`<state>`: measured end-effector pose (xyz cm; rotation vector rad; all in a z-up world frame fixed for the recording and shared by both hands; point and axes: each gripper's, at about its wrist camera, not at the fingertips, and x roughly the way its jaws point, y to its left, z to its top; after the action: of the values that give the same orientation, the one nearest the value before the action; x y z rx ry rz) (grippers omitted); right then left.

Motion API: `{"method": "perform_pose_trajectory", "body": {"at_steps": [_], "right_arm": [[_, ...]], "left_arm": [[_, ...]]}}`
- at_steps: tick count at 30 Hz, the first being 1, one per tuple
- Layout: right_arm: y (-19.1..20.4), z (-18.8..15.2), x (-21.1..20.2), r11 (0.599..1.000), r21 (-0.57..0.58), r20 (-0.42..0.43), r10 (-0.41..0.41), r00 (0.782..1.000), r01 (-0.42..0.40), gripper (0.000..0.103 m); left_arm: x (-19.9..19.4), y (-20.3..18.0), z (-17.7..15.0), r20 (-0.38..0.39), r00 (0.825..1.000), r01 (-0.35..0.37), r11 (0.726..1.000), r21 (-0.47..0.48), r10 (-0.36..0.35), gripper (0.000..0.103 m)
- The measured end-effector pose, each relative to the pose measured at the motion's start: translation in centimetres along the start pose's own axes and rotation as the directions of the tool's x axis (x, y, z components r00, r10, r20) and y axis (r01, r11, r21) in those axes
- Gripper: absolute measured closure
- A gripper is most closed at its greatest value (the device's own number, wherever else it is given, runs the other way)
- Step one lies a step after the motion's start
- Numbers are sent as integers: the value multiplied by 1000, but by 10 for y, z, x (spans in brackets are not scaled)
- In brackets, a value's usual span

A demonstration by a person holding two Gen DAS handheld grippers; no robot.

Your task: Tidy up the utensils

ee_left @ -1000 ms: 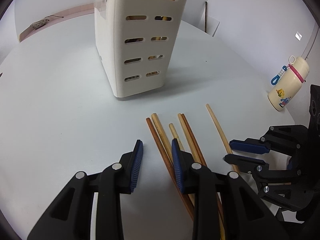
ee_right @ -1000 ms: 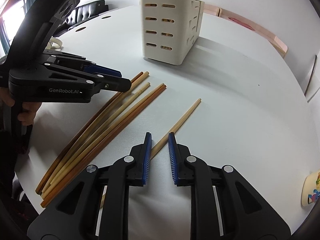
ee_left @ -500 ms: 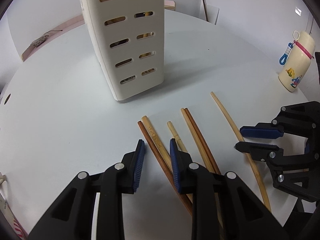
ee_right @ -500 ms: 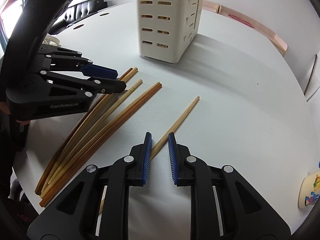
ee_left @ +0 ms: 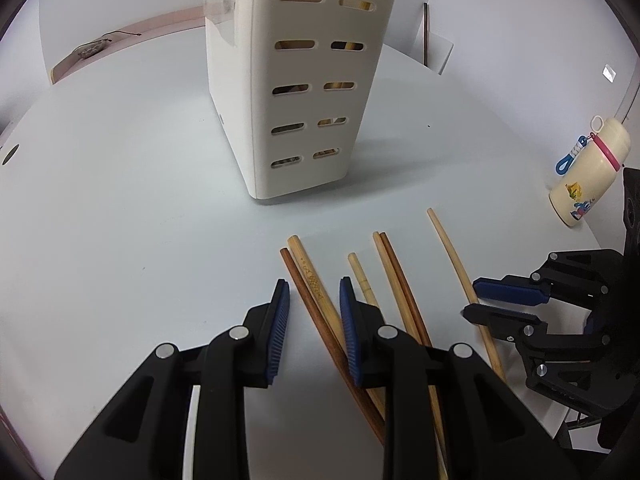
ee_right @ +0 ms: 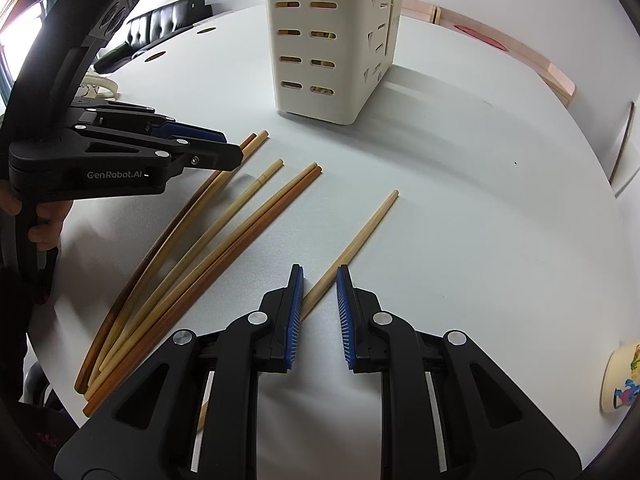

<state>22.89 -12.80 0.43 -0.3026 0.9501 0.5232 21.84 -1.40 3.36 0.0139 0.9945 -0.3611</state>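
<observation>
Six chopsticks flat on the white table (ee_left: pixel 120 208): a fanned bundle of five chopsticks (ee_right: pixel 208 236) plus one lone pale chopstick (ee_right: pixel 356 240) lying apart toward 3 o'clock of the bundle. In the left wrist view, darkest chopstick (ee_left: pixel 316 320) and its patterned light neighbour (ee_left: pixel 316 286) passing between the parted jaws of the left gripper (ee_left: pixel 314 312), fingers spread to either side, neither pad seen touching wood. In the right wrist view, lone chopstick running from 1 o'clock down between the blue pads of the right gripper (ee_right: pixel 318 300), jaws apart, the left pad right against or just beside the stick; cannot tell which. Cream slotted utensil holder (ee_left: pixel 296 80) upright at 12 o'clock beyond the tips, well apart. Cartoon-printed bottle (ee_left: pixel 588 172) off at 3 o'clock near the table edge.
</observation>
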Motion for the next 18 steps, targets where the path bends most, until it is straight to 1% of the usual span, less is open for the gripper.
{"method": "perform_pose_trajectory", "body": {"at_steps": [5,7,14,18], "right_arm": [[0,0,0,1000,3,0,2,1000,-2,87],[0,0,0,1000,3,1,3,1000,-3,86],[-1,-1,0,1000,7,4,9,1000,-9,87],[1,0,-1,1000,-6,1,2,1000,-2,86]], "left_arm": [[-4,13,-3,-6,1000,-8,1000,-25,8,78],[-2,13,-2,-19,999,-31,999,-25,30,78],[3,-3,1,-36,994,-104,994,41,105,78],[6,-13,2,-41,983,-174,980,100,178,78]]}}
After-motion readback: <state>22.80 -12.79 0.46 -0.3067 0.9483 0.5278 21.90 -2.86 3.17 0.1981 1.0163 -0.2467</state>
